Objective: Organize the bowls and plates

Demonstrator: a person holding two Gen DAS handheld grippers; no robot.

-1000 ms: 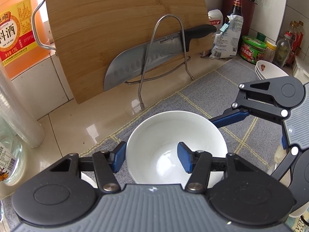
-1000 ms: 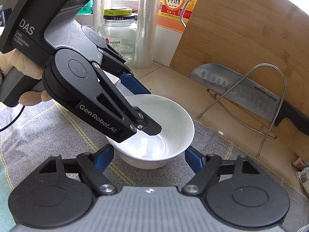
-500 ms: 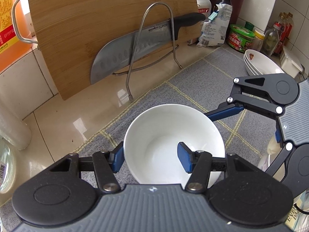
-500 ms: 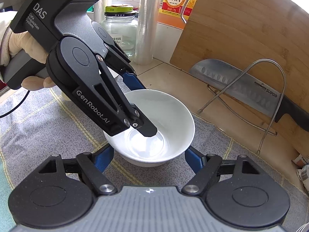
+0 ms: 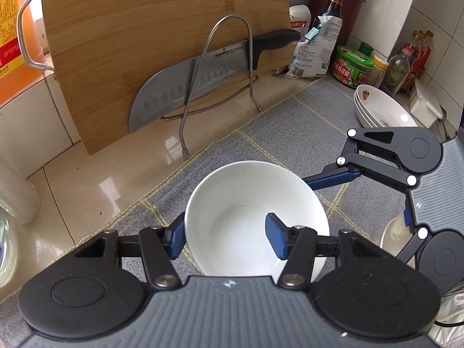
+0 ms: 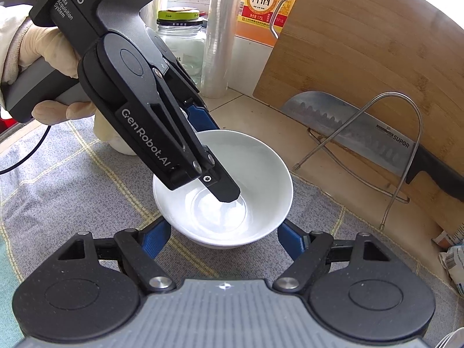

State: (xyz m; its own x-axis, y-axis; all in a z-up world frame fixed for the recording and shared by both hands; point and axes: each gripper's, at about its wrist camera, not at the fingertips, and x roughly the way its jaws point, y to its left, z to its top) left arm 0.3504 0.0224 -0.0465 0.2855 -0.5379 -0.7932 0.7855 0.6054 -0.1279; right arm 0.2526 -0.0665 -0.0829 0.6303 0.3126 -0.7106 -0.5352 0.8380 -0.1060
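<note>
A white bowl (image 5: pixel 249 197) (image 6: pixel 255 174) sits low over the grey checked mat (image 5: pixel 304 133). My left gripper (image 5: pixel 226 237) straddles its near wall, one blue pad outside and the other inside, and its jaws are closing on that wall. In the right wrist view its inner finger (image 6: pixel 226 191) reaches down to the bowl's floor, with a gloved hand (image 6: pixel 49 49) on the handle. My right gripper (image 6: pixel 223 237) has a pad against each side of the bowl's lower body. One of its fingers (image 5: pixel 333 178) shows at the bowl's far right.
Stacked white oval dishes (image 5: pixel 380 110) lie at the mat's far right. A bamboo cutting board (image 5: pixel 145 43) and a cleaver (image 5: pixel 188 87) lean on a wire rack (image 5: pixel 232 58) behind. Bottles and jars (image 5: pixel 353 66) line the wall. A glass jar (image 6: pixel 179 34) stands at left.
The left gripper has tipped more steeply downward and its inner finger has sunk deeper into the bowl. The bowl and the right gripper have stayed in place.
</note>
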